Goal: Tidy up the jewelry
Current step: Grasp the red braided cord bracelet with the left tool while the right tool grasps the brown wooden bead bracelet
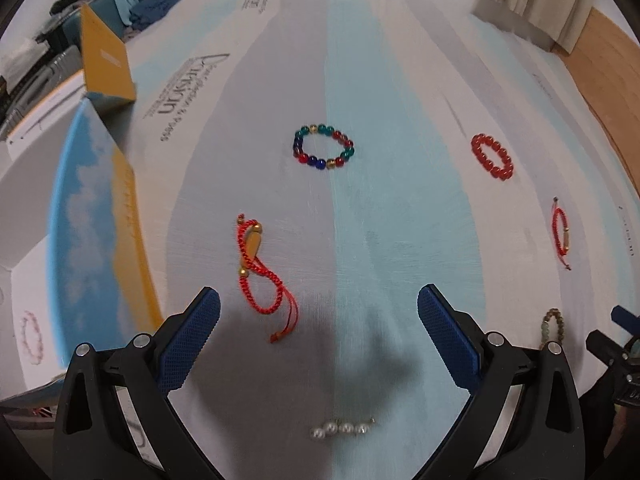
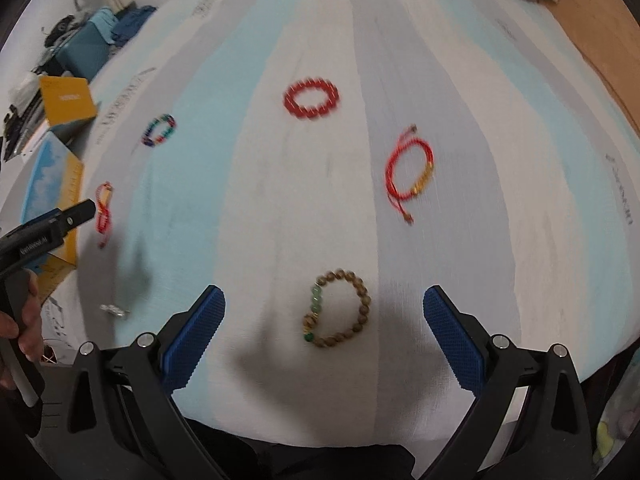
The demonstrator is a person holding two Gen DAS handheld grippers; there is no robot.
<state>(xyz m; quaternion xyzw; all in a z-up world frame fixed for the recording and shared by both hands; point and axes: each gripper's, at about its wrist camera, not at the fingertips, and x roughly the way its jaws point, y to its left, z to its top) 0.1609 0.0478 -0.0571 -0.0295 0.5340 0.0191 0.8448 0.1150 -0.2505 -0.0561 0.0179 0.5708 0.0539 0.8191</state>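
Both hand-held grippers, left (image 1: 319, 300) and right (image 2: 324, 299), gape above scattered bracelets, box (image 1: 100, 216) alongside

Left gripper (image 1: 319, 312) and right gripper (image 2: 324, 308), fingers wide apart.

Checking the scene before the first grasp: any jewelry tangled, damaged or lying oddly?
One oddity: the red cord bracelet near the box lies twisted into a figure eight, not an open loop like the multicolor bead bracelet or the red bead bracelet. Nothing looks broken. Both grippers are open and empty.
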